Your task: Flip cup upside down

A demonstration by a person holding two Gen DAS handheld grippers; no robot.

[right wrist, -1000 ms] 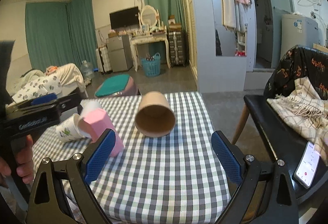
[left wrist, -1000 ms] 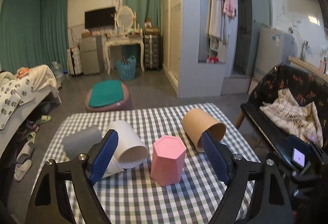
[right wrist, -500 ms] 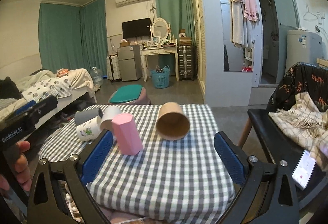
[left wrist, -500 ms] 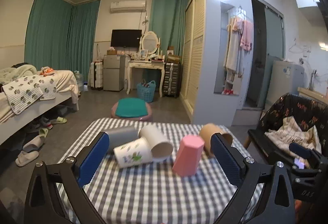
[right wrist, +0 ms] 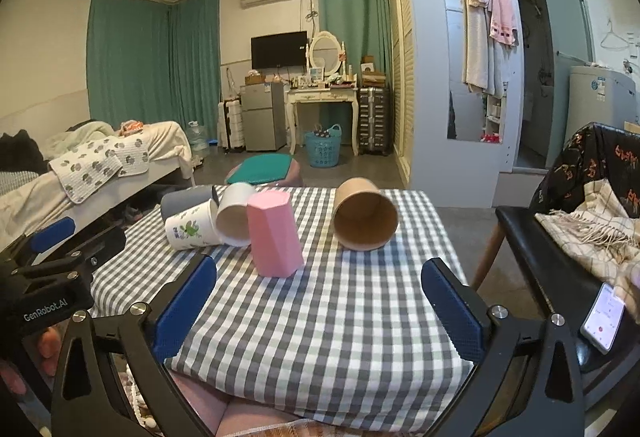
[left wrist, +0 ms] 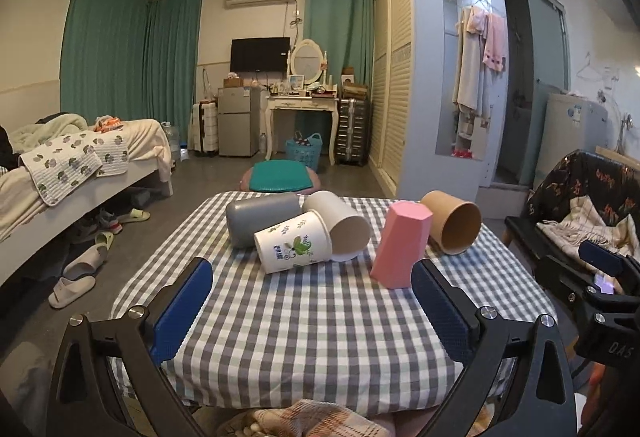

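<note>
- The checked table (left wrist: 320,317) fills the lower middle of both views, and all five cups sit in a band across the middle of the frame, well apart from both tools.
- We hold the left gripper (left wrist: 312,301) and the right gripper (right wrist: 320,297) low at the bottom of their frames, each with its blue pads spread wide and nothing between them.
- The brown cup (right wrist: 366,215) lies on its side at centre right, mouth toward us, and we see nothing inside it.
- The pink cup (right wrist: 274,233) stands at centre, its closed flat face on top (so we judge it is already inverted).
- The grey cup (left wrist: 260,217), the plain white cup (left wrist: 340,225) and the leaf-printed cup (left wrist: 294,247) lie tipped in a touching cluster at centre left; the white one's mouth shows an empty tan inside.
- We judge the next flip falls on one of the lying cups; the brown one stands clear of the rest, so it is the easy pick for the right tool.
- To do it well, we would close across the wall near mid-height, lift clear of the cloth, turn the mouth downward, and set the rim flat before letting go.
- Light paper walls may crush, so a gentle squeeze should suit.
</note>
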